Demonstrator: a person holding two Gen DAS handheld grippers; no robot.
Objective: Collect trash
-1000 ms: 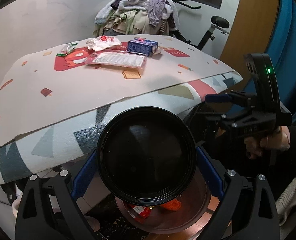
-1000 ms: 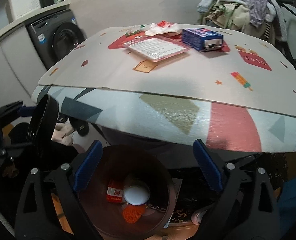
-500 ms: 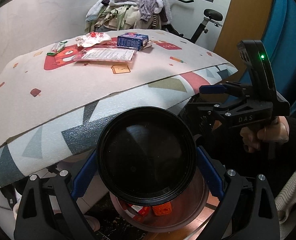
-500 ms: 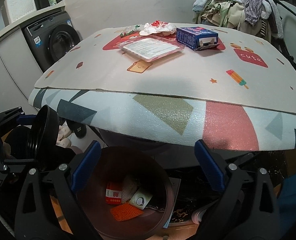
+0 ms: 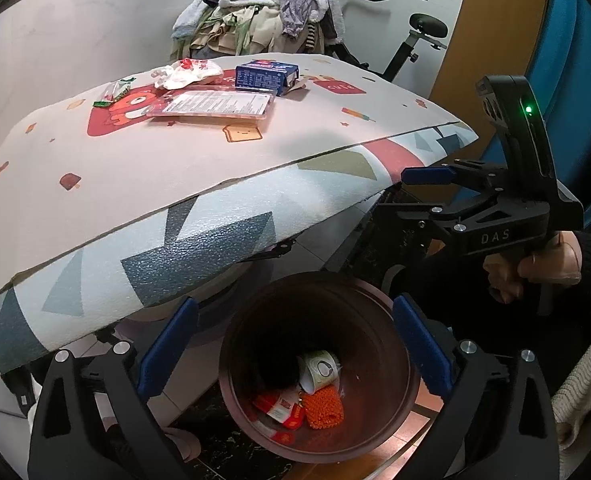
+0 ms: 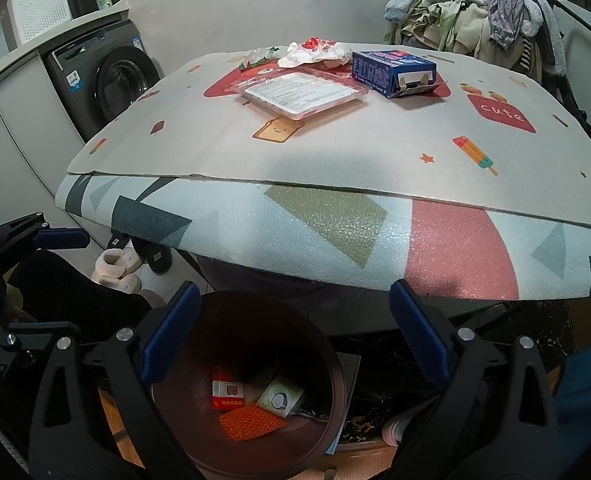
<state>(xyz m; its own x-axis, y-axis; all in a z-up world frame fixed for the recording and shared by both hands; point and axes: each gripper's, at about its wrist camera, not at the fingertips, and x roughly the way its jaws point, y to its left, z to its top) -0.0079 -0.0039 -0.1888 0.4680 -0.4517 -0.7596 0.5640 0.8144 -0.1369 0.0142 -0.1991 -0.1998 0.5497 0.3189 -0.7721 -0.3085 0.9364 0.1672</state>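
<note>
Blue-padded fingers, left gripper (image 5: pixel 291 344): spread wide, nothing between them, hovering above the bin mouth at lower centre of the left wrist view.
Fingers, right gripper (image 6: pixel 291 332): also spread and empty, over the same bin at lower centre of the right wrist view.
Bin (image 5: pixel 391 396): brown, round, on the floor under the near edge of the bench; inside lie an orange knitted piece (image 5: pixel 325 406), a red packet (image 6: pixel 227 394) and a small carton (image 5: pixel 319 368).
Bench (image 6: pixel 335 160): covered by a printed mat, filling the middle of both views.
Remaining trash: clear flat tray (image 6: pixel 301 94), blue box (image 6: pixel 391 68), white crumpled wrapper (image 6: pixel 315 54) and green wrapper (image 6: pixel 257 58), grouped at the far side, upper centre of the frame.
Step in hand (judged): reach back for the next item.
Technique: lift clear of the mat edge first; approach the tray low and level, pinching one long rim; take light wrappers singly.
</note>
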